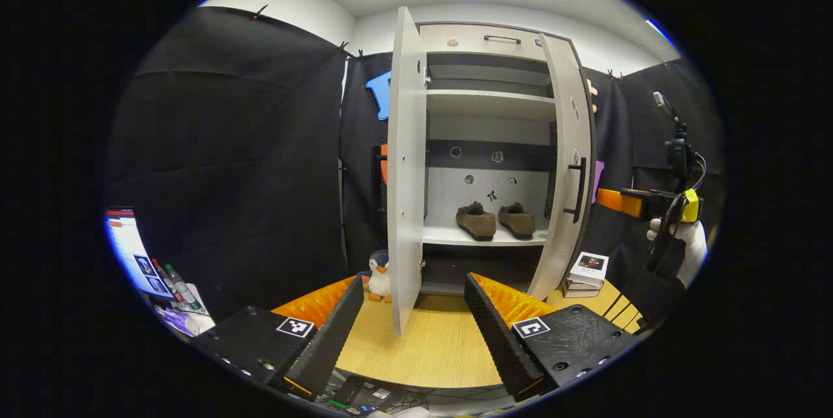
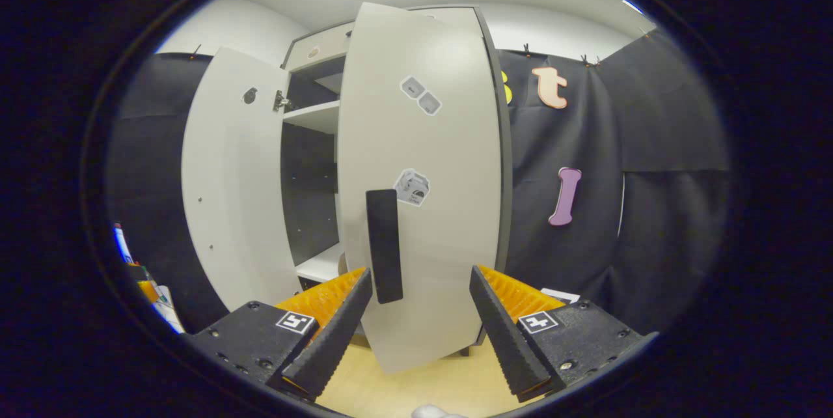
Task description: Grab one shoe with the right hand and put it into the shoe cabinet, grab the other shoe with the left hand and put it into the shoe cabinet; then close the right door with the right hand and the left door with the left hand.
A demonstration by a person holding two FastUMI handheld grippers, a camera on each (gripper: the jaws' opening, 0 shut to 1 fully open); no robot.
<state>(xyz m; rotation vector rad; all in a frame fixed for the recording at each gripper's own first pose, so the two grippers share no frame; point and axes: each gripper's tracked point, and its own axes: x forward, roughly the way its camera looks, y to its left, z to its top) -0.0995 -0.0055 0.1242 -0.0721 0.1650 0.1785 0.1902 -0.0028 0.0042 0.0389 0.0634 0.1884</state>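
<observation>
Both shoes sit side by side on the cabinet shelf. My right tongs gape wide, empty, facing the right door near its handle, placed to push it shut. Left tongs wide, empty, straddling the left door edge.

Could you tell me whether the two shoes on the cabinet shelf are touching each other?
Apart. The left gripper view shows the left shoe and right shoe side by side, with bare shelf between them.
</observation>
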